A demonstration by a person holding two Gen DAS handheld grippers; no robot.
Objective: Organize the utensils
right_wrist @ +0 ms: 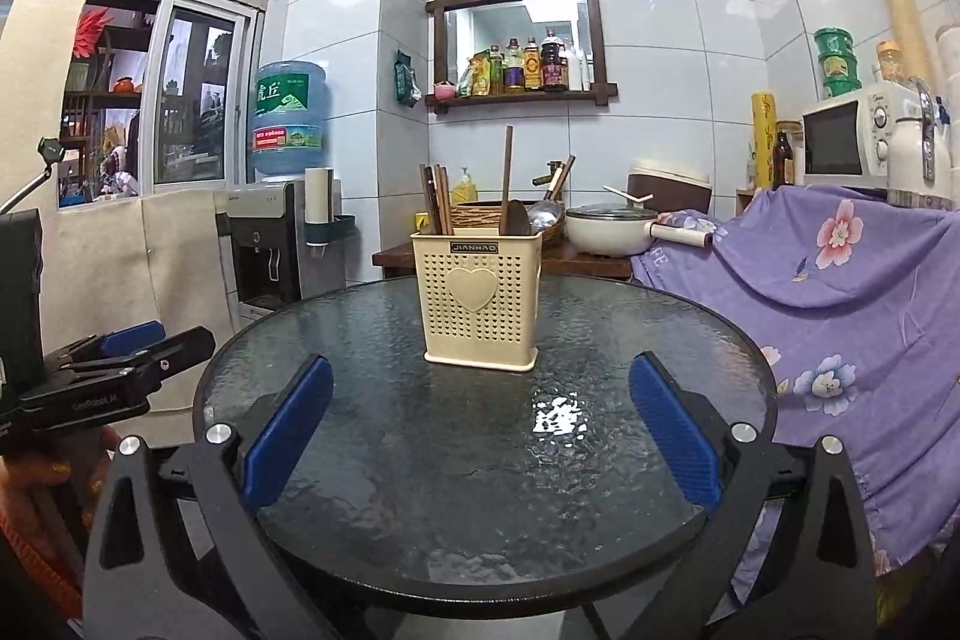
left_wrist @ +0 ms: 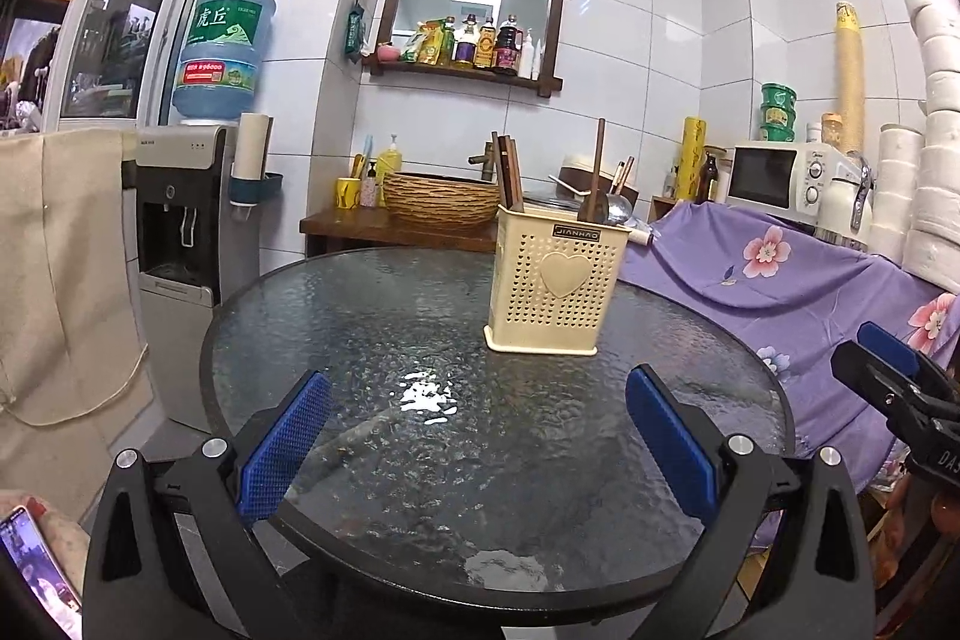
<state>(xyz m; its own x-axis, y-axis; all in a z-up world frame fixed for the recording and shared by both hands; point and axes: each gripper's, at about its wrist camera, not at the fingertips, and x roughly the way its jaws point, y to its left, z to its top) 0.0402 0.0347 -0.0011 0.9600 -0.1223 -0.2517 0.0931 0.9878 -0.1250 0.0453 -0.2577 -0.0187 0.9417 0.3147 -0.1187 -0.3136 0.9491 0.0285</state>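
Note:
A cream perforated utensil holder [left_wrist: 555, 283] [right_wrist: 479, 301] with a heart on its front stands upright on the round glass table [left_wrist: 420, 460] [right_wrist: 456, 490], toward the far side. Brown chopsticks [right_wrist: 437, 205], a long wooden handle [right_wrist: 507, 172] and metal spoons [right_wrist: 543, 214] stick up out of it. My left gripper [left_wrist: 480, 388] is open above the table's near half, with nothing between its blue pads. My right gripper [right_wrist: 480, 370] is open too, short of the holder and empty. Each gripper shows at the edge of the other's view.
A purple flowered cloth [right_wrist: 840, 292] covers something right of the table. A water dispenser [left_wrist: 186, 220] stands to the left. Behind the table a wooden counter holds a woven basket [left_wrist: 441, 199], a white pot [right_wrist: 606, 226] and a microwave [left_wrist: 774, 175].

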